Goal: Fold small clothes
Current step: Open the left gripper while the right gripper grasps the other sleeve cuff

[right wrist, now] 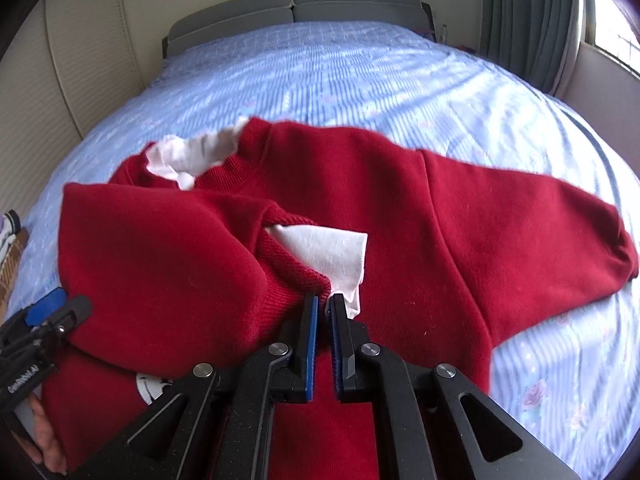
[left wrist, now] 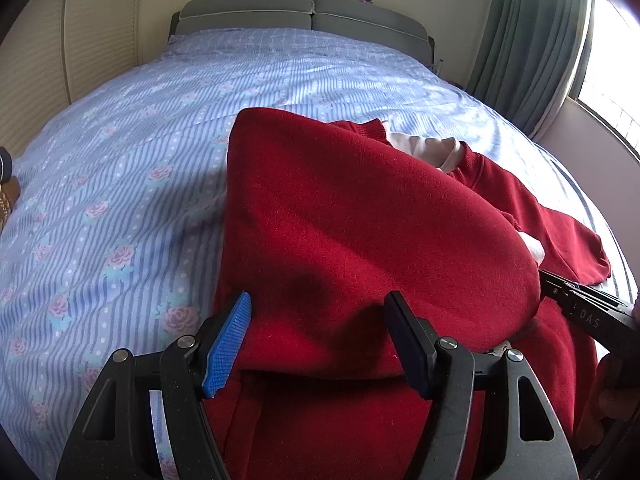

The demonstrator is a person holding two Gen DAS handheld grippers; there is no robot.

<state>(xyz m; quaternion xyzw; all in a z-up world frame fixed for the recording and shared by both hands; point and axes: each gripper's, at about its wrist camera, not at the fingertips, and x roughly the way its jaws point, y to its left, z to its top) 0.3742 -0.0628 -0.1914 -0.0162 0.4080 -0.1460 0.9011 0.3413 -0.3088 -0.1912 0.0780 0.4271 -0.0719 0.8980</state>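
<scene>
Your red sweater (right wrist: 400,208) lies on the blue rose-print bedsheet (right wrist: 360,68), one sleeve (right wrist: 160,256) folded across the chest, the other (right wrist: 532,232) stretched out flat toward the window side. White lining shows at the collar (right wrist: 192,156) and at the folded sleeve's cuff (right wrist: 332,256).

Your right gripper (right wrist: 323,300) is clenched, its jaws just closed at that cuff's ribbed edge; whether cloth is pinched you cannot tell. Your left gripper (left wrist: 320,304) is released, jaws wide over the sweater's folded bulk.

"DAS" reads on the right gripper's body in the left view; "GenRobot.AI" on the left's.

Bare sheet runs up to the grey headboard (right wrist: 296,4). Curtains (left wrist: 528,40) hang beside the window.
</scene>
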